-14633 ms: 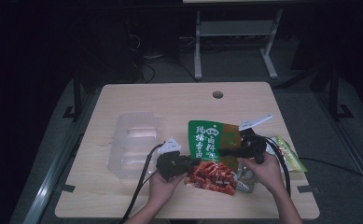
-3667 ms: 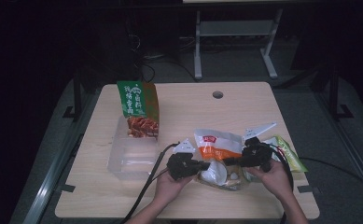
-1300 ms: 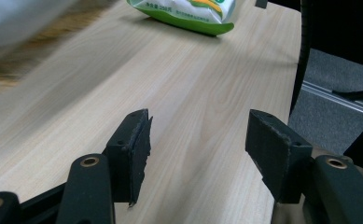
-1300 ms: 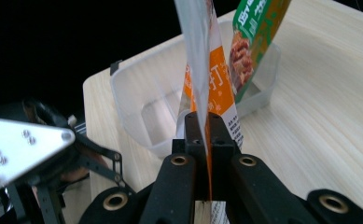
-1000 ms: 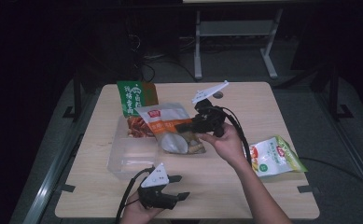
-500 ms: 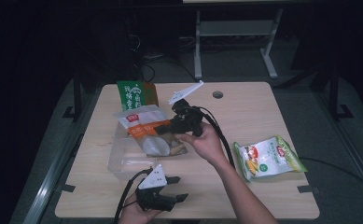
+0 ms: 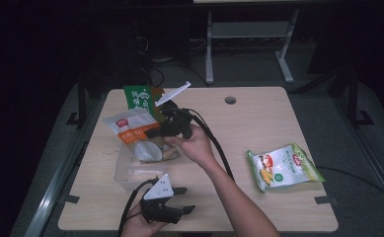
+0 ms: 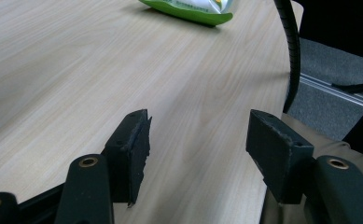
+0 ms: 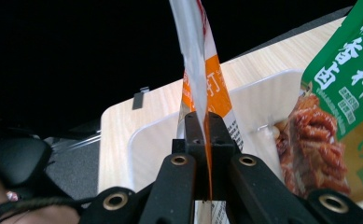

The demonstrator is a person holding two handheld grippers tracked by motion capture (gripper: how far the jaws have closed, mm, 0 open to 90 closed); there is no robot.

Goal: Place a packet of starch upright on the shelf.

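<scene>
My right gripper (image 7: 155,132) is pinching the orange bag (image 7: 133,136) by a thin edge, jaws pressed tight on the film, and the bag hangs left of centre in the high view, over the clear bin (image 7: 130,170) where the green bag (image 7: 139,98) already stands at the upper left. I judge the hold weak: in the right gripper view the film (image 9: 202,93) runs edge-on between the pads, so a tug or swing could slip it out and drop the bag on the table (image 7: 258,123). It could also knock the green bag over, or catch on the bin's rim. My left gripper (image 7: 177,200) rests low in the frame, jaws spread and holding nothing, so it can't steady anything. The yellow-green bag (image 7: 281,167) lies well apart at the right
</scene>
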